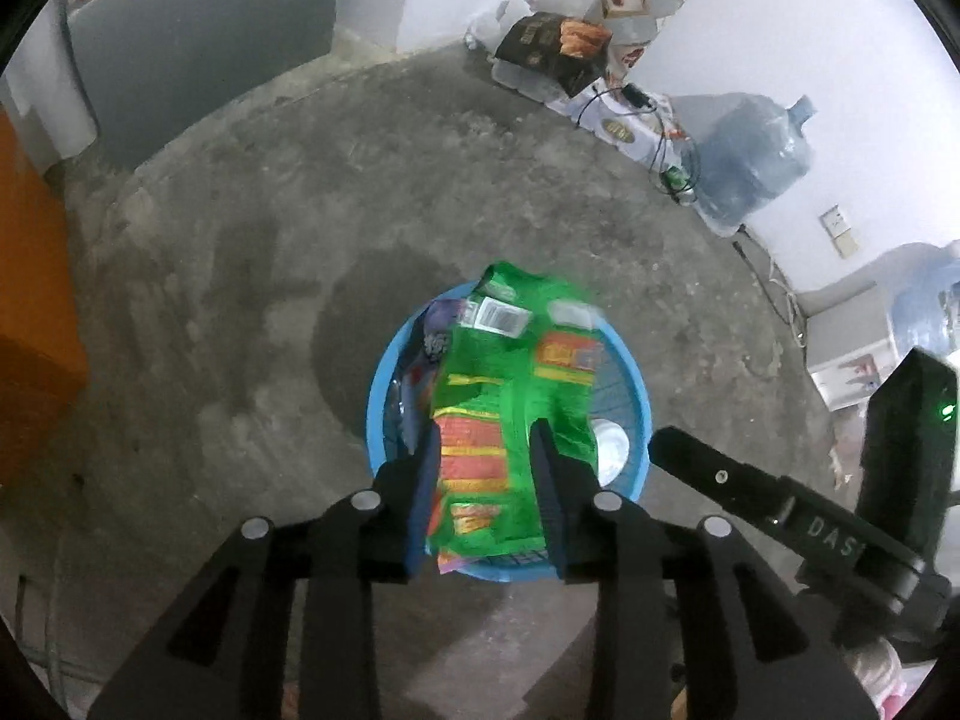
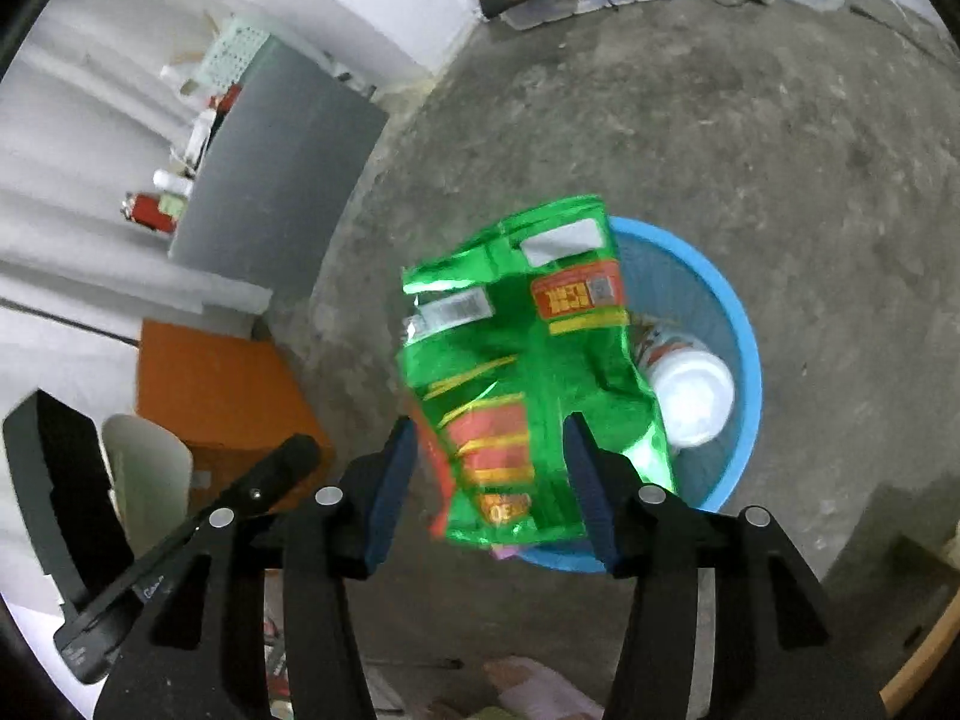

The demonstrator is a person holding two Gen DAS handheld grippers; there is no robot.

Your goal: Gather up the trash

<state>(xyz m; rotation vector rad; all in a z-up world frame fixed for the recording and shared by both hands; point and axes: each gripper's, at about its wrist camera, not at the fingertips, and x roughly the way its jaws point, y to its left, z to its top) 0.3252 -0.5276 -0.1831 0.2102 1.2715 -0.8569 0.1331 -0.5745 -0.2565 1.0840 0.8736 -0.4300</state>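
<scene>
Above the round blue plastic waste basket on the bare grey concrete floor, I hold both grippers pointing steeply down. My left gripper has its blue-padded fingers spread apart, and a crumpled green foil snack bag with red and yellow print hangs between them; the pads stand beside its edges, with no press on it that I can make out. In the right wrist view my right gripper is likewise parted, wider than the bag's lower part, and the same green bag lies in the gap, slightly blurred. The bag sits over the basket's opening, its lower end towards the near rim. Inside the basket I see a white plastic cup and a purple wrapper. A large clear water jug stands against the white wall, near a dark printed box with cables. An orange cabinet stands well apart from the basket.
</scene>
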